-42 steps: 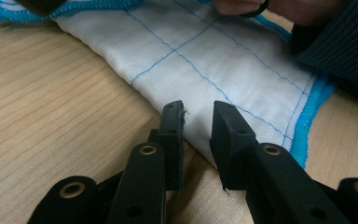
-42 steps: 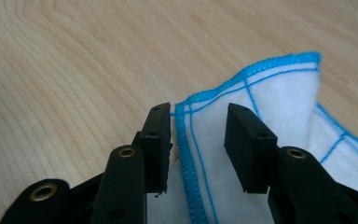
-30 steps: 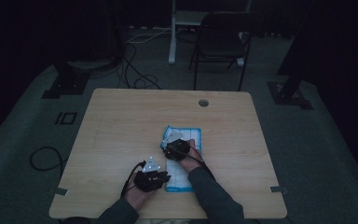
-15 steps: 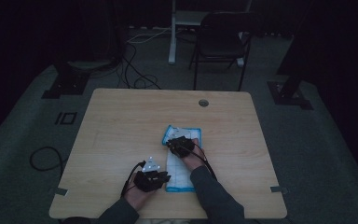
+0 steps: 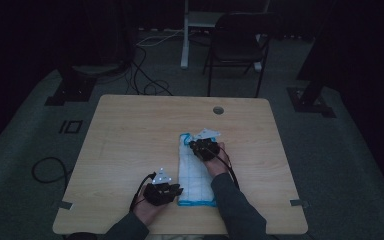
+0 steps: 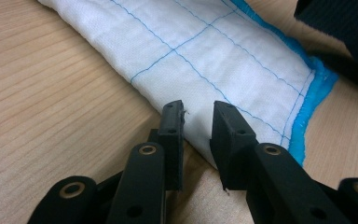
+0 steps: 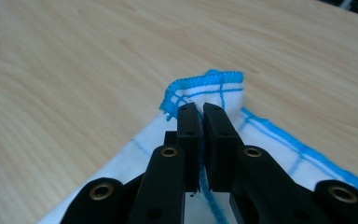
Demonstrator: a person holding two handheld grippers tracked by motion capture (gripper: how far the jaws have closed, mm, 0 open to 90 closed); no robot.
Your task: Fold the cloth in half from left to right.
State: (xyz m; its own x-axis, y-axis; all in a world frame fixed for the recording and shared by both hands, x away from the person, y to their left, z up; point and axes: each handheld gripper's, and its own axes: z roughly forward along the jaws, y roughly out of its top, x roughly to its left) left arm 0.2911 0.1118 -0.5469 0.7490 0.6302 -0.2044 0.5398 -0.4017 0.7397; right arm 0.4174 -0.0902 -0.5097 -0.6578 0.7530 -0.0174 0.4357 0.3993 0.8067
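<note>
Right gripper view: right tongs (image 7: pixel 201 112) had just closed, clamped on the cloth's (image 7: pixel 205 91) blue-edged corner, apparently to fold it; left tongs (image 6: pixel 198 114) stood apart over the near edge.

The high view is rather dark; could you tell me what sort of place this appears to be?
Probably a recording lab or studio: one wooden table on grey carpet, black equipment stands around it, loose cables on the floor and a folding chair behind.

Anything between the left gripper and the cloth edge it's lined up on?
Nothing visible. The left gripper has its jaws apart right at the folded edge of the cloth, with bare table beside it. The right gripper is pinched on the far blue-hemmed corner, clear of that path.
</note>
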